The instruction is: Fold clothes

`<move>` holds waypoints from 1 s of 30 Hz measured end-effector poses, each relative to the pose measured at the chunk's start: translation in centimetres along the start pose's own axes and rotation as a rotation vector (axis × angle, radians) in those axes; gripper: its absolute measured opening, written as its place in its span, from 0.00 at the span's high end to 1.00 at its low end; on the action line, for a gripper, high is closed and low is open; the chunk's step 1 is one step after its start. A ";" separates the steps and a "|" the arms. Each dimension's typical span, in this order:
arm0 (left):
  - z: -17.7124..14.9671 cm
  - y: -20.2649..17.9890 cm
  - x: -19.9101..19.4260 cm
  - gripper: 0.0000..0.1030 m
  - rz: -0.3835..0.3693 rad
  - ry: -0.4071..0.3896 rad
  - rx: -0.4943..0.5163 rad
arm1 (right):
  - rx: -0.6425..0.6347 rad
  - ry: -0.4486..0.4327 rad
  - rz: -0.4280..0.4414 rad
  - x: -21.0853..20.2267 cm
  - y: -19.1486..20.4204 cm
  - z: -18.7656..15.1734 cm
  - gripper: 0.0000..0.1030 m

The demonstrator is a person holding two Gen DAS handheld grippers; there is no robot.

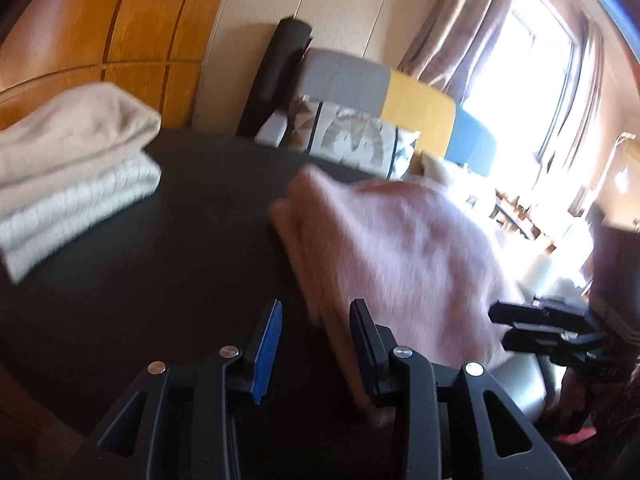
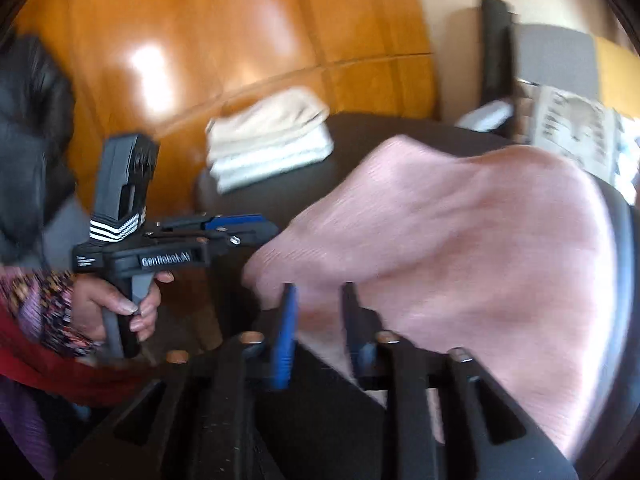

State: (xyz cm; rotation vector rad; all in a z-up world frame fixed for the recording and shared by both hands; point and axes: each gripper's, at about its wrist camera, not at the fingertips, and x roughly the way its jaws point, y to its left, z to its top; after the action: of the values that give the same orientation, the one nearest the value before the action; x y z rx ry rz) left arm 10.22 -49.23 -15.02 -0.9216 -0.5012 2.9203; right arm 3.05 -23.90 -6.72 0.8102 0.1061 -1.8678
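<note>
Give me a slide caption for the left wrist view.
Left gripper open beside a pink garment on the dark table.

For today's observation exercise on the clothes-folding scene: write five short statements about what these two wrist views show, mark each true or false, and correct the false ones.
1. A pink garment lies on the dark table. True.
2. The folded stack of pale cloths lies on top of the pink garment. False: it lies apart from it, on the table by the wooden panelling.
3. The left gripper has pink fabric at its jaws, which stand apart. True.
4. The right gripper holds a blue towel. False: only pink fabric lies between its parted fingers.
5. The curtains are drawn shut over a dark window. False: they hang beside a bright window.
</note>
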 end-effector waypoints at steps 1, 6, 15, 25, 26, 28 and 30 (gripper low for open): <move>1.1 0.3 0.2 0.65 -0.034 -0.013 -0.022 | 0.043 -0.014 -0.016 -1.1 -1.2 0.2 0.51; 4.5 3.3 4.7 0.64 -0.257 0.140 -0.261 | 0.163 -0.051 -0.115 -4.3 -5.3 1.5 0.50; 4.0 8.7 9.4 0.57 -0.364 0.283 -0.597 | 0.477 -0.008 -0.124 -6.6 -14.0 1.7 0.33; 3.2 10.1 12.7 0.47 -0.496 0.380 -0.722 | 0.786 0.083 0.080 -3.2 -20.8 -0.7 0.33; 3.3 10.2 13.1 0.47 -0.513 0.381 -0.728 | 0.805 0.083 0.107 -2.9 -21.0 -0.9 0.32; 3.5 10.2 13.9 0.47 -0.528 0.404 -0.741 | 0.840 0.087 0.154 -2.2 -21.6 -1.2 0.30; 3.8 10.1 14.6 0.47 -0.541 0.431 -0.743 | 0.845 0.086 0.168 -1.9 -21.9 -0.9 0.29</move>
State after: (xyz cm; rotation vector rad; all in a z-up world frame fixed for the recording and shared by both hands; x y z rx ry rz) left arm -3.34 -57.94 -23.35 -1.1780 -1.5435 1.9655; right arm -14.70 -12.24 -12.61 1.4123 -0.7210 -1.6953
